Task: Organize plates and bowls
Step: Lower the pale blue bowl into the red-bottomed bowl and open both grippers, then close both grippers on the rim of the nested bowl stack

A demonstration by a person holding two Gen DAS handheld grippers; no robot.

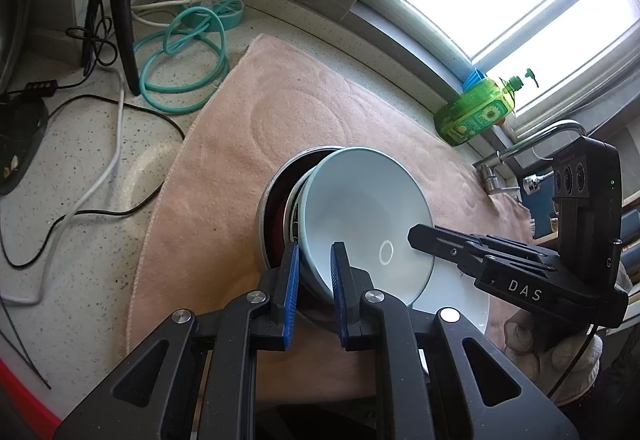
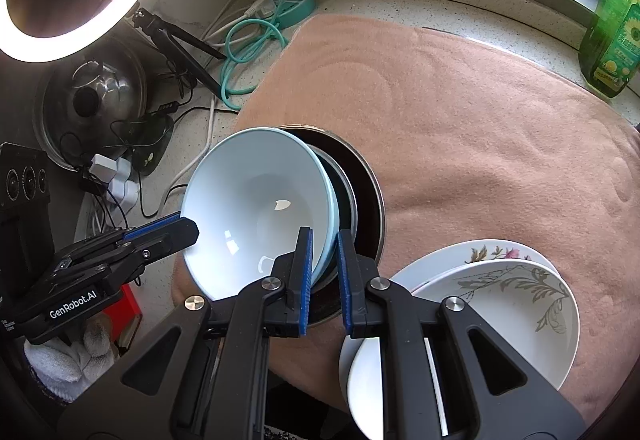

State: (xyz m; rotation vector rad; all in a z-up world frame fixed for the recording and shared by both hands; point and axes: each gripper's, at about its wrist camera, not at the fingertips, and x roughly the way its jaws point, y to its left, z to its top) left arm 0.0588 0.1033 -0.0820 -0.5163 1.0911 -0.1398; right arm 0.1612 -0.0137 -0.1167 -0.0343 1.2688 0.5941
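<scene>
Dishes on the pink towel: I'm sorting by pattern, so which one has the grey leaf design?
The upper plate of the stack at lower right, with grey leaves. The plate under it has coloured flowers; the light blue bowl is plain.

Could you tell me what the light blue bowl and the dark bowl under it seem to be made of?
The light blue bowl looks like glazed ceramic, possibly melamine: smooth, glossy, with sharp window glints inside. The dark bowl beneath it seems metal-walled, probably stainless steel, judging by its thin, shiny silver rim; its inside looks dark, and I cannot tell the lining.
</scene>
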